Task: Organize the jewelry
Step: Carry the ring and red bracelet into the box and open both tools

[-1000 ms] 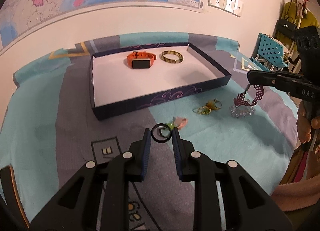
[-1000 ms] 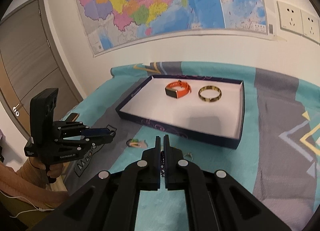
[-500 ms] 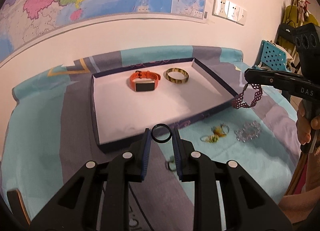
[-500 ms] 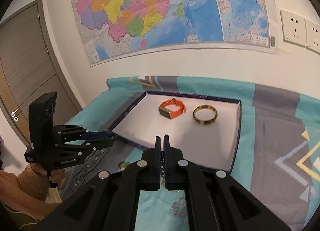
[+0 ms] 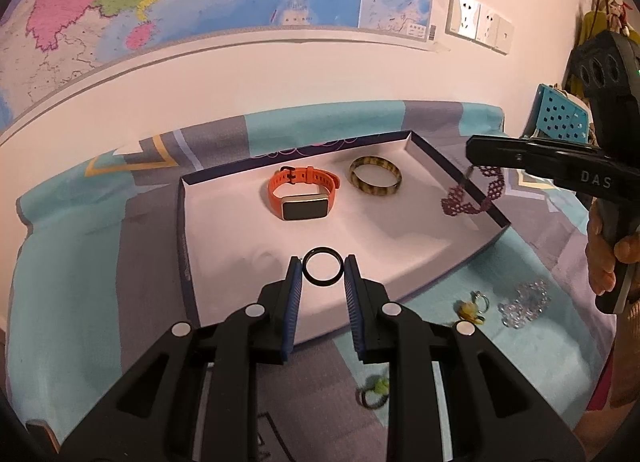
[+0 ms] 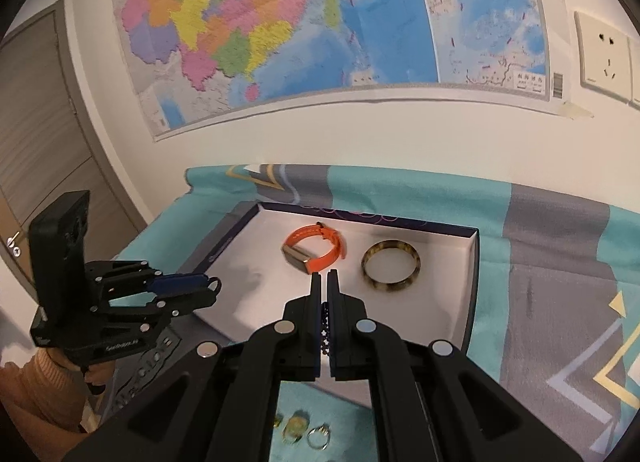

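Teal-and-grey patterned cloth (image 5: 72, 262) covers the tabletop; a wall map (image 6: 280, 22) hangs behind it. Shallow dark-blue tray with white floor (image 5: 224, 230) holds an orange-strapped smartwatch (image 5: 302, 198) and a mottled yellow-brown bangle (image 5: 375, 181), side by side, apart.

Versus a second ago: both grippers have moved in over the tray, which sits larger and closer in both views.

Left gripper (image 5: 322, 271): jaws clenched on a thin black ring (image 5: 322, 267), held above the tray's near half.

Right gripper (image 6: 325, 282): jaws fully closed, pinching a dark-red lace bracelet (image 5: 472, 198) that dangles over the tray's right wall. From the right wrist view only a beaded sliver shows between the jaws.

Loose on the cloth outside the tray: clear crystal bracelet (image 5: 524, 302), small yellow-green rings (image 5: 472, 308), one green ring (image 5: 374, 396) blurred. Right-view rings are half hidden by the gripper body.
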`<state>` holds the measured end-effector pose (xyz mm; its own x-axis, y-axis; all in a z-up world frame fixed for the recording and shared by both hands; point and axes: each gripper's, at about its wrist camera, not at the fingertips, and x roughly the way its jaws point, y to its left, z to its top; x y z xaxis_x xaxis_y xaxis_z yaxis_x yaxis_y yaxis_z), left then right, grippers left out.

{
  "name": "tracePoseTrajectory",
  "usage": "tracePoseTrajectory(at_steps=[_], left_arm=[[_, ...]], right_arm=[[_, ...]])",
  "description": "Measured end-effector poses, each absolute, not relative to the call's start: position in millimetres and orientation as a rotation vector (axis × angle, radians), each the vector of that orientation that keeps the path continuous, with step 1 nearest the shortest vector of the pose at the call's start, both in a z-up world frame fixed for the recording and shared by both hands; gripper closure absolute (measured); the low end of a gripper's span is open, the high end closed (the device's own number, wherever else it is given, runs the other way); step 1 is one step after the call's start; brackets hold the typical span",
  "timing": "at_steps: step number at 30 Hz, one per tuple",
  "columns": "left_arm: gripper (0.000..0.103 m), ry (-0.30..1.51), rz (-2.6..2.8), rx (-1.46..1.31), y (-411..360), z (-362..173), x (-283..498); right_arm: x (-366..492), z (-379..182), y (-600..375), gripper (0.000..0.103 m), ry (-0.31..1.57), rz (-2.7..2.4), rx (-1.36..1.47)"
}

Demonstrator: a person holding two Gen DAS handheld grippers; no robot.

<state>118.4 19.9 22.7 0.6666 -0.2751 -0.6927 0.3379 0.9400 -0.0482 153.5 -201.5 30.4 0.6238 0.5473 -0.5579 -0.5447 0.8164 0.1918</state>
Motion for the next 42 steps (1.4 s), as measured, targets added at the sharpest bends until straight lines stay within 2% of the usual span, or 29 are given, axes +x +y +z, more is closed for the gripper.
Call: tracePoseTrajectory(at_steps=[27, 42], left_arm=[[0.081, 0.882, -0.290, 0.102, 11.5, -14.1, 178.0], [0.080, 0.911, -0.286, 0.091, 7.5, -22.1, 186.2]], right_arm=[[212.4, -10.0, -182.1, 0.101, 0.745, 0.576, -0.006], [210.9, -20.1, -175.1, 0.096, 0.788, 0.585, -0.018]])
